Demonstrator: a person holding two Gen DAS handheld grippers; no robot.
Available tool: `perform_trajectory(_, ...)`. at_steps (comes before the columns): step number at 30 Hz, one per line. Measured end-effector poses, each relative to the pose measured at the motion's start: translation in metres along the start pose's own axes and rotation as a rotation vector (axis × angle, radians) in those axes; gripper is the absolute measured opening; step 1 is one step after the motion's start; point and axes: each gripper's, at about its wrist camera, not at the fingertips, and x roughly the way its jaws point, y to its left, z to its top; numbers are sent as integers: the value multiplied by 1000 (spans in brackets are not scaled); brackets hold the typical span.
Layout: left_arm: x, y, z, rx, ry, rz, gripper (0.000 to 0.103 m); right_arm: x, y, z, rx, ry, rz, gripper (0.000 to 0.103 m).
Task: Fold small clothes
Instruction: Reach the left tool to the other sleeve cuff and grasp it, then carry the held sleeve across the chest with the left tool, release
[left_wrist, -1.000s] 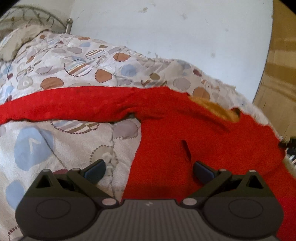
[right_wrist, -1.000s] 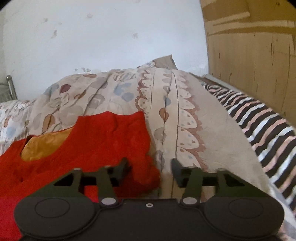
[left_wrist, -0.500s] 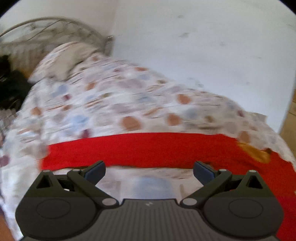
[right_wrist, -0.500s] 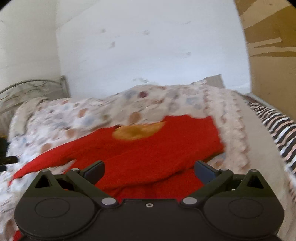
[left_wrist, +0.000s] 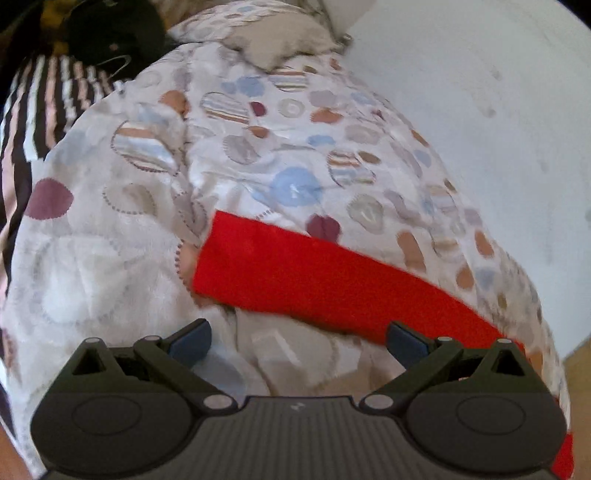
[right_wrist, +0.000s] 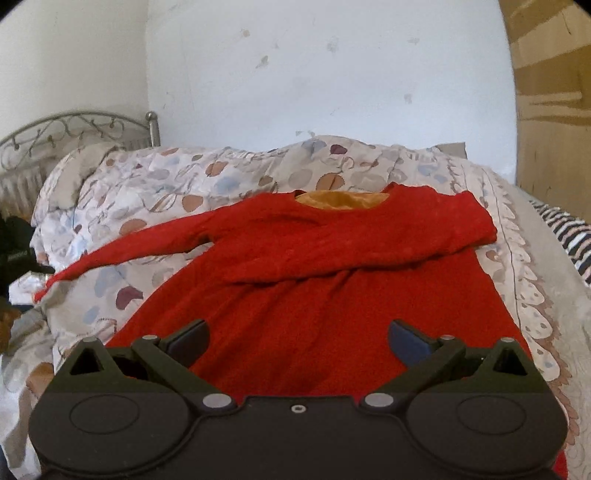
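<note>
On quilt (right_wrist: 229, 177), red dress (right_wrist: 332, 288) neckline-away

— Where did the left wrist camera look from?
— From just behind its own open black two-finger gripper (left_wrist: 297, 341), tilted down and close over the white quilt printed with blue and brown blobs (left_wrist: 110, 236), facing the outstretched sleeve end of the red knitted long-sleeved garment (left_wrist: 295, 273).
— And the right one?
— Behind its gripper (right_wrist: 297, 341), looking along the garment's body (right_wrist: 332, 295) toward the white wall (right_wrist: 332, 74) (farther back, wider view). Both shared that sleeve and quilt (right_wrist: 147, 184).
</note>
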Motion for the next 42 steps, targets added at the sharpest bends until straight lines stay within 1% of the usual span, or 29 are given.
perform_trajectory(2,7,4,5,-56,-23,12,102,3,3,0,-33,12,6,103)
perform_trajectory(4,11,11,8,-123,-55,37,94,4,3,-2,-53,27,15,103)
perform_trajectory(5,13,14,9,-156,-70,57,86,5,3,-3,-56,36,16,103)
perform_trajectory(6,15,17,11,-180,-81,73,74,6,3,-3,-56,43,15,103)
perform_trajectory(7,17,18,12,-193,-92,95,68,8,2,-4,-52,50,12,103)
perform_trajectory(8,19,19,14,-205,-102,119,54,10,2,-6,-48,58,10,103)
perform_trajectory(9,22,21,14,-214,-111,138,36,12,1,-7,-44,66,7,103)
perform_trajectory(11,25,24,16,-223,-121,151,17,15,2,-10,-45,80,4,103)
perform_trajectory(12,26,25,16,-218,-133,150,14,16,3,-11,-51,84,4,103)
perform_trajectory(13,24,23,16,-207,-152,151,13,16,4,-12,-57,84,4,103)
perform_trajectory(16,14,7,18,-124,-233,140,11,15,5,-12,-68,82,15,103)
perform_trajectory(19,0,-20,29,-16,-310,87,10,14,3,-12,-58,76,24,103)
perform_trajectory(22,-15,-62,45,117,-364,-6,10,11,-1,-12,-34,62,33,103)
perform_trajectory(25,-37,-113,53,260,-429,-131,10,6,-6,-11,-1,32,34,103)
perform_trajectory(28,-61,-173,47,400,-463,-274,10,-5,-13,-9,45,-20,26,103)
perform_trajectory(31,-77,-222,31,505,-459,-385,10,-16,-22,-6,94,-62,18,103)
perform_trajectory(35,-90,-283,-6,614,-402,-524,9,-35,-40,-2,124,-109,-17,103)
perform_trajectory(39,-94,-332,-53,701,-329,-645,9,-56,-63,-2,134,-137,-101,103)
perform_trajectory(42,-90,-355,-90,718,-248,-717,9,-71,-83,-5,118,-155,-191,103)
